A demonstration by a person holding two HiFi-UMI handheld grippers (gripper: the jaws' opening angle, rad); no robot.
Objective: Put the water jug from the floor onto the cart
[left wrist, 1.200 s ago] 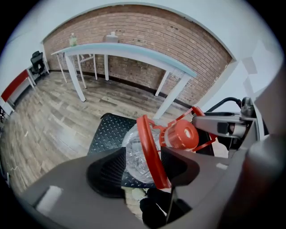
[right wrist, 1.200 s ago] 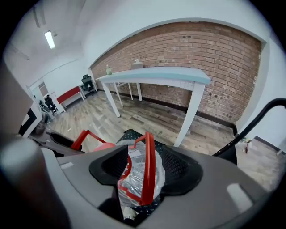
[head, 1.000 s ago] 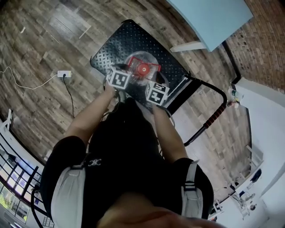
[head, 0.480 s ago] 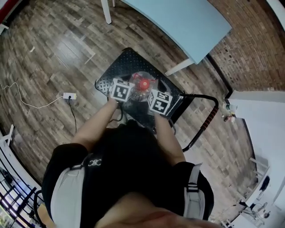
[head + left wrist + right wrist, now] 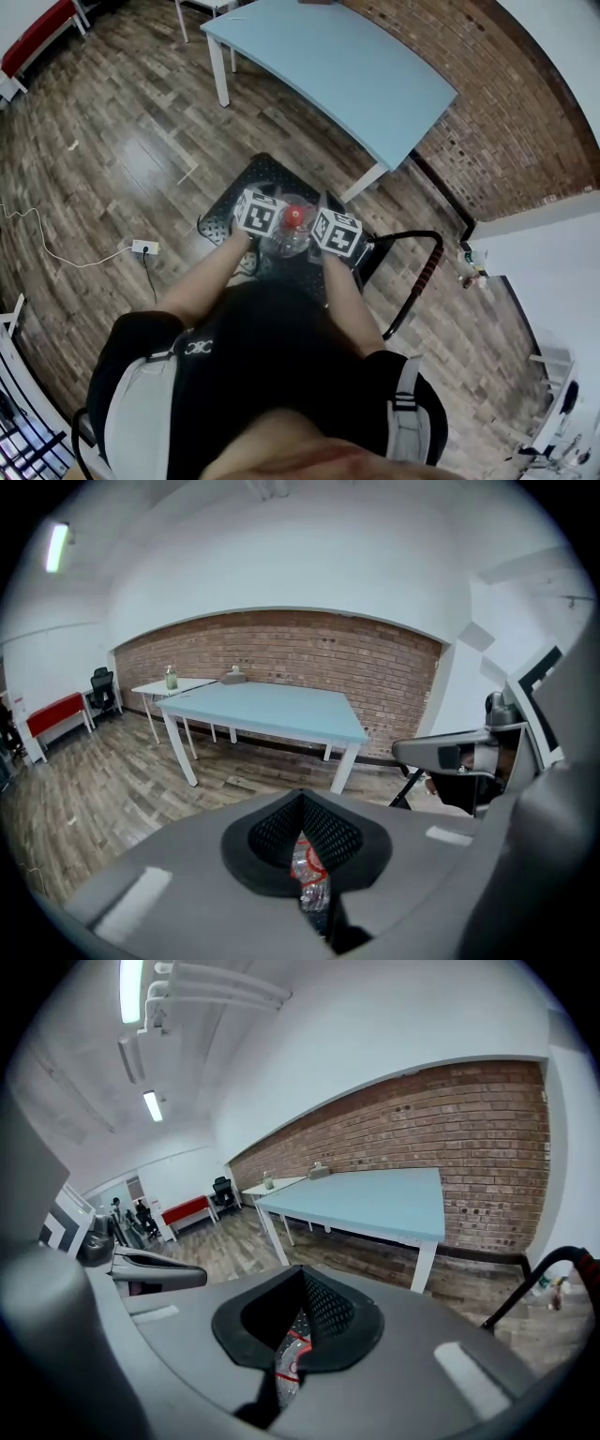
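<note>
Left gripper (image 5: 306, 878) n right gripper (image 5: 289, 1358) each got jaws clamped narrow on the water jug (image 5: 293, 224), one per side, prob to split the weight + keep it upright. Jug's over the cart (image 5: 240, 189) deck.

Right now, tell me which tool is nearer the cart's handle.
Right. The right tool sits on the water jug's side facing the cart handle; the left tool sits on the far side, with the jug between it and the handle.
</note>
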